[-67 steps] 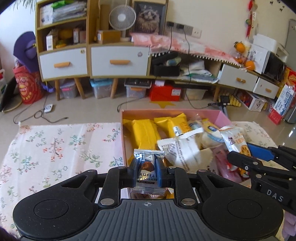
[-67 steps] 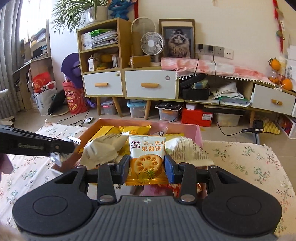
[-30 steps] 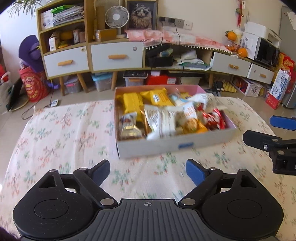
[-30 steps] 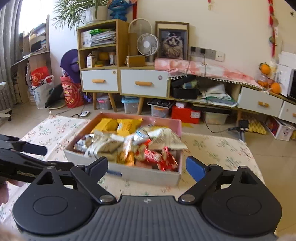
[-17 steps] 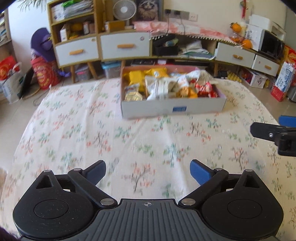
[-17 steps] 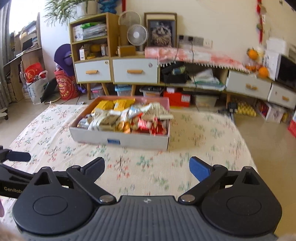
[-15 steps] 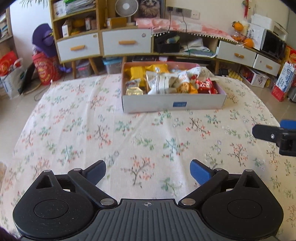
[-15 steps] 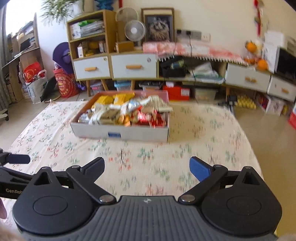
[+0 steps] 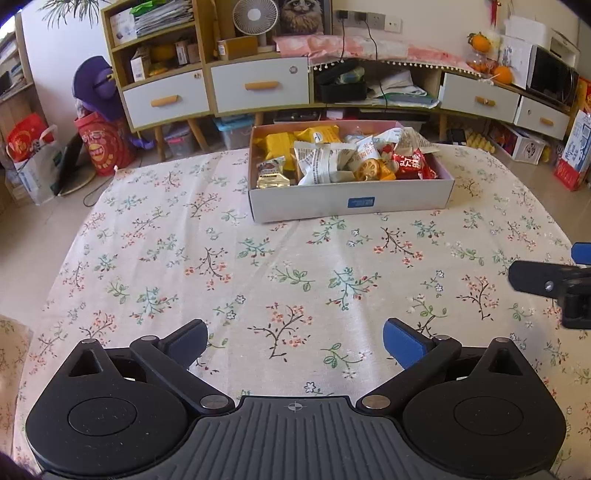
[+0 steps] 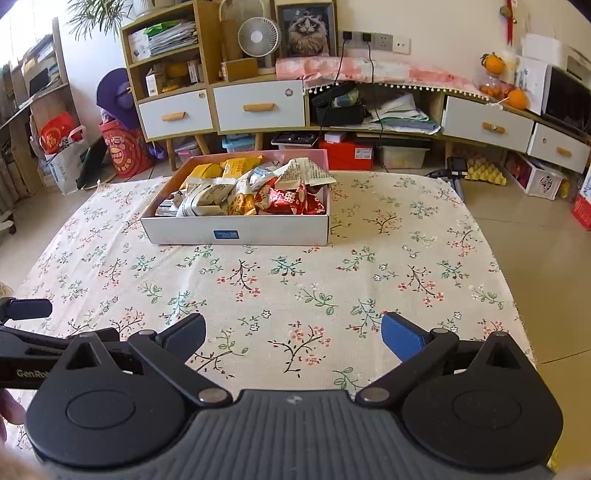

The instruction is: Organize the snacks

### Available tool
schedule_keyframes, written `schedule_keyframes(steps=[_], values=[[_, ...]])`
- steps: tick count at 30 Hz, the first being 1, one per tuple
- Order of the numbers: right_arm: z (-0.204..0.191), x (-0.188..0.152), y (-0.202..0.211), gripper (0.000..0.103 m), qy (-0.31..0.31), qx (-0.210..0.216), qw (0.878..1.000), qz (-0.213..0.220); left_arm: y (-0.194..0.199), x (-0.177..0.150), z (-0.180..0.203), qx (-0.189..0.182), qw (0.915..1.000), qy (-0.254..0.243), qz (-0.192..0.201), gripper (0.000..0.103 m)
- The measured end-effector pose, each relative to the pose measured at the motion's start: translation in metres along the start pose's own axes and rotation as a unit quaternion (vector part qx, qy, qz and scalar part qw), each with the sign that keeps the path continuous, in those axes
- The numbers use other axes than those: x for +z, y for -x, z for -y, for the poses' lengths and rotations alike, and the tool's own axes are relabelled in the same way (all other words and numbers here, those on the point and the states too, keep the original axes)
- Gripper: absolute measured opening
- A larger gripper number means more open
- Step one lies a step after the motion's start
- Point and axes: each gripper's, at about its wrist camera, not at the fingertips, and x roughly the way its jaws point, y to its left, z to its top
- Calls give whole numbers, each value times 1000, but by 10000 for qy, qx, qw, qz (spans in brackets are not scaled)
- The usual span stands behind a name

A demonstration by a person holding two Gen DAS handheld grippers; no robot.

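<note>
A shallow white box (image 9: 351,201) with a pink inside stands at the far side of the table and holds several snack packets: yellow ones (image 9: 275,142), white printed ones (image 9: 319,164), an orange biscuit packet (image 9: 371,170) and a red one (image 9: 412,164). It also shows in the right wrist view (image 10: 236,230). My left gripper (image 9: 294,341) is open and empty, low over the cloth near the front edge. My right gripper (image 10: 293,334) is open and empty too, well back from the box.
A floral tablecloth (image 9: 258,266) covers the table. Behind the table stand cabinets with drawers (image 9: 260,83), a fan (image 9: 253,16) and floor clutter. The right gripper's finger shows at the left view's right edge (image 9: 546,284).
Both grippers let go of their packets into the box, opened, and drew back toward the table's near edge. The box now looks farther away.
</note>
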Motion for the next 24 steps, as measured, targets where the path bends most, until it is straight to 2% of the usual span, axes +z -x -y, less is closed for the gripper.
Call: schedule_keyframes(steps=[24], values=[[-11, -1, -12, 103, 113, -210, 9992, -329, -8, 2, 1, 94, 9998, 161, -117, 102]])
